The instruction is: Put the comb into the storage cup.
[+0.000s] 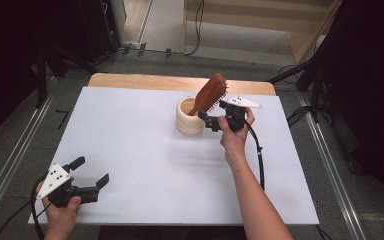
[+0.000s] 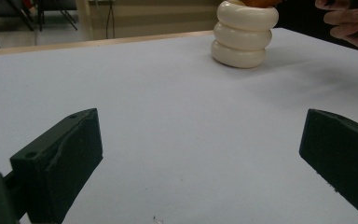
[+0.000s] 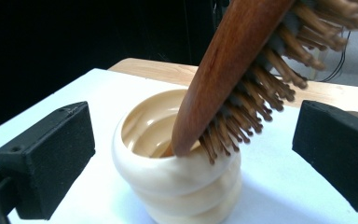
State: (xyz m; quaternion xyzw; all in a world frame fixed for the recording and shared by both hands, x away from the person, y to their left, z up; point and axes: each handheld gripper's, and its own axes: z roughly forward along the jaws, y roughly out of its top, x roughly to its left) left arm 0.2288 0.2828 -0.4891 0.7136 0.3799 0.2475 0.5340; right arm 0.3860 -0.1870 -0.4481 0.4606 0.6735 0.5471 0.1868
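Note:
A cream ribbed cup (image 1: 189,118) stands on the white table top (image 1: 140,150), right of the middle and towards the back. A brown wooden hairbrush (image 1: 211,93) stands handle-down in it, leaning right over the rim with its bristles facing the right hand. My right gripper (image 1: 212,111) hovers just right of the cup, open. In the right gripper view the hairbrush (image 3: 233,79) and the cup (image 3: 177,182) sit between the wide jaws, and neither pad touches them. My left gripper (image 1: 94,170) rests open near the front left corner, with nothing in it.
A strip of wooden table edge (image 1: 180,82) shows behind the white top. Dark stands and cables surround the table on the floor. From the left gripper view the cup (image 2: 243,37) stands far off, with the other hand (image 2: 349,25) beside it.

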